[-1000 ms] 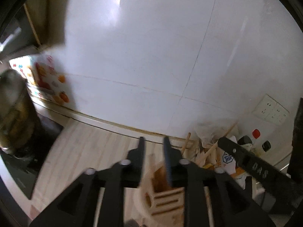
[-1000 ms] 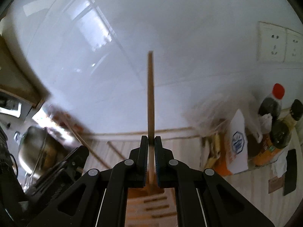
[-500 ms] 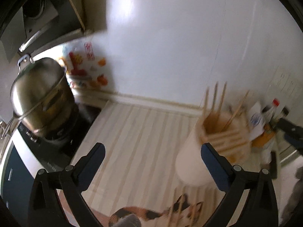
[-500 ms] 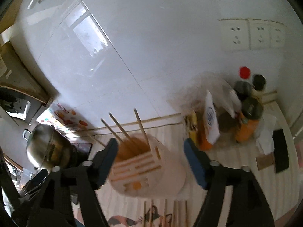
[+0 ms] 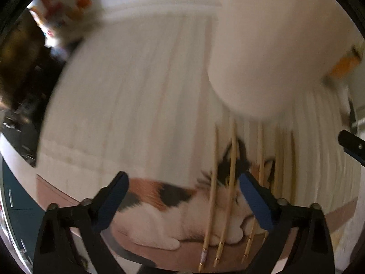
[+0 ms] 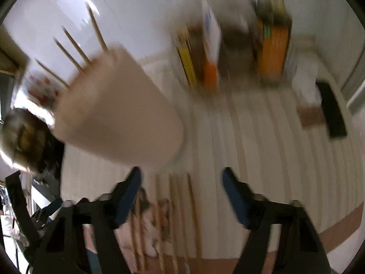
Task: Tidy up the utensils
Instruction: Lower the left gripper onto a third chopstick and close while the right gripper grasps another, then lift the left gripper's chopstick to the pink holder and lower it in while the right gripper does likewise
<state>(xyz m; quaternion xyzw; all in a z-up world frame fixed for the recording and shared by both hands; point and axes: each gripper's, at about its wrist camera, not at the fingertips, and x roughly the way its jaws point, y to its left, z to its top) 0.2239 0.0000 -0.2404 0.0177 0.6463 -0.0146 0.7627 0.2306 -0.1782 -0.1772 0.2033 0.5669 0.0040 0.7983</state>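
Striped mat (image 5: 141, 105); both claws wide, empty

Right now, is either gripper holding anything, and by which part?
Nothing is held. The left gripper and right gripper are both open and empty above the loose chopsticks on the mat.

— What are those sticks under my left gripper (image 5: 183, 191)?
— Chopsticks (image 5: 231, 182), pale wood with a light sheen, lying on a printed mat (image 5: 146, 91) that looks smooth.
— And the holder (image 6: 118, 105)?
— Matt, cream, smooth-walled. My finger pads (image 6: 235, 196) look like blue rubbery plastic on black matt plastic. The wall (image 6: 141, 6) behind is glossy tile.
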